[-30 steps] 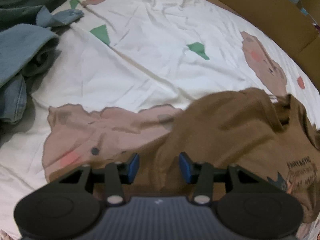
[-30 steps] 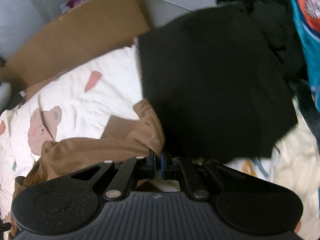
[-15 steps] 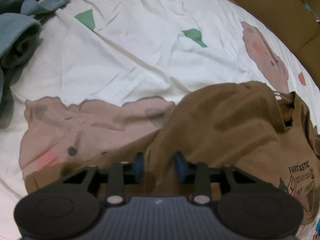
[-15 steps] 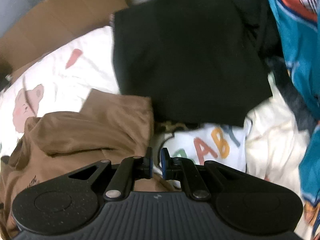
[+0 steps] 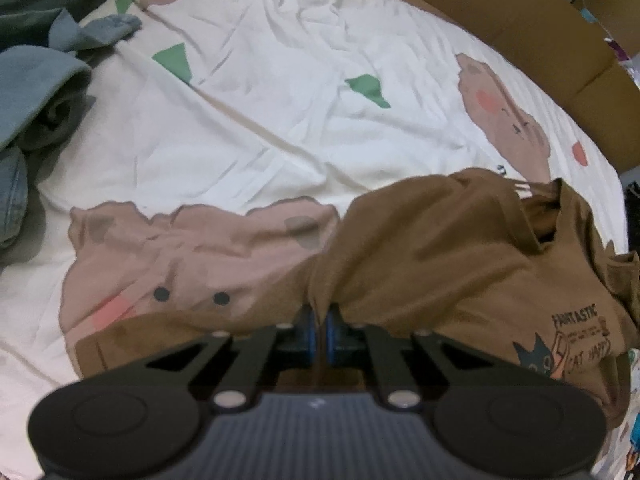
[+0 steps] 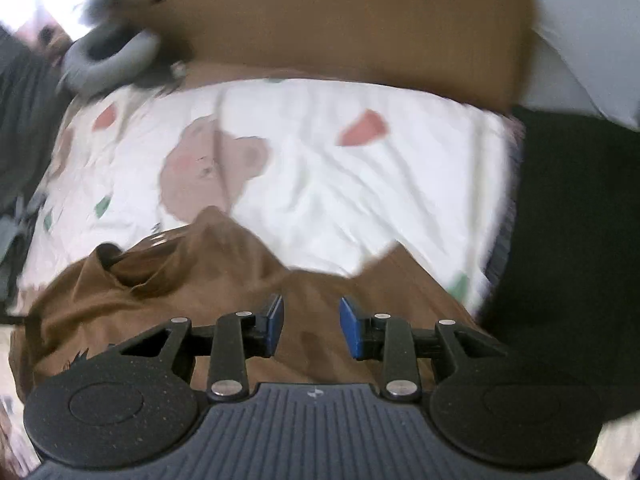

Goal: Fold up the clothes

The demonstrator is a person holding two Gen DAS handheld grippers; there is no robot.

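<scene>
Brown T-shirt [image 5: 452, 256], printed with a cat graphic and lettering, is spread crumpled across the lower right of the left wrist view and the lower centre of the right wrist view, on a white bedsheet [image 5: 280, 92] patterned with bears and coloured shapes. Left gripper [image 5: 319, 326]: blue pads are closed on a raised fold of the shirt at lower centre. Right gripper [image 6: 311, 326]: jaws are opening, held over the shirt; brown cloth is seen in the gap, not pressed by either pad. Blue-grey garment [image 5: 36, 92] is bunched at the left edge. Black garment [image 6: 568, 208] fills the right edge. Cardboard [image 6: 360, 28] is seen along the top.
</scene>
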